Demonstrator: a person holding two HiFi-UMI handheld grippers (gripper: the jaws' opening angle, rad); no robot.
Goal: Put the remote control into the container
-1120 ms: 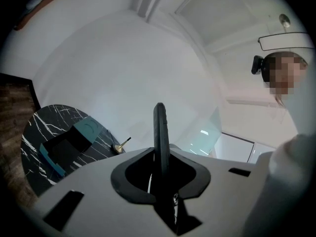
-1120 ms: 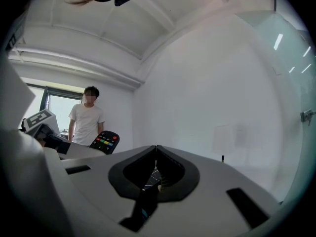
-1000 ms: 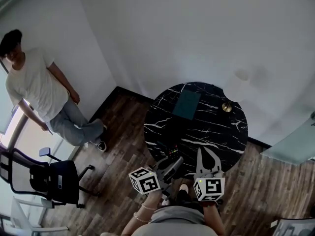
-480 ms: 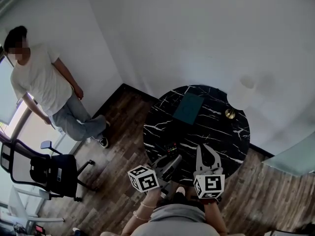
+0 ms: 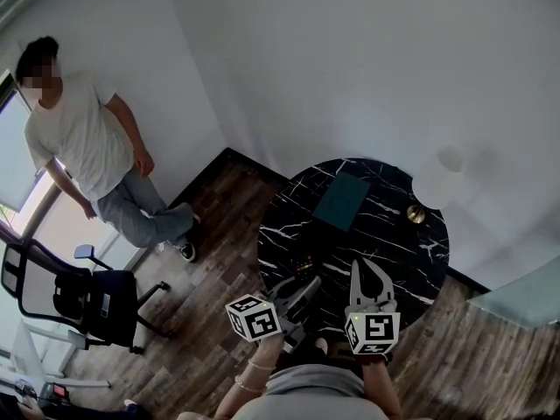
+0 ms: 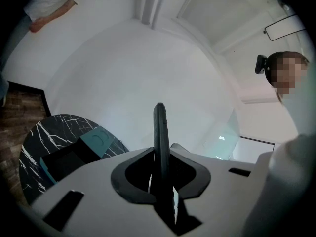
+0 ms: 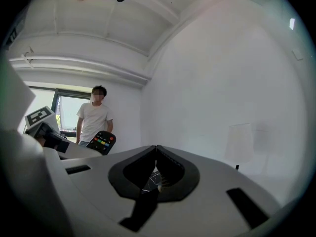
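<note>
A: Entry one: round black marble surface (image 5: 385, 243), white-veined, in a white-walled corner. Where is the task's thing?

B: Remote control (image 6: 159, 127): off the surface, standing edge-on between the fingers of the left gripper (image 5: 306, 289), which are clamped on it. Its coloured buttons show in the right gripper view.

A: Right gripper (image 7: 156, 149)?

B: Fingers together, nothing in them. It is held just beside the left gripper, at the near edge of the surface.

A: Container (image 5: 341, 201)?

B: Teal, rectangular, open-topped. It lies towards the far side of the surface, well apart from the remote control. A white-shaded lamp (image 5: 435, 185) stands to its right. A person (image 5: 83, 147) stands by the window, uninvolved.

A: Step in hand?

B: Carrying, by my judgement: the remote control is in the grip and not yet delivered. The next move calls for a forward reach over the container, laying the remote control flat enough to fit, then parting the fingers.
</note>
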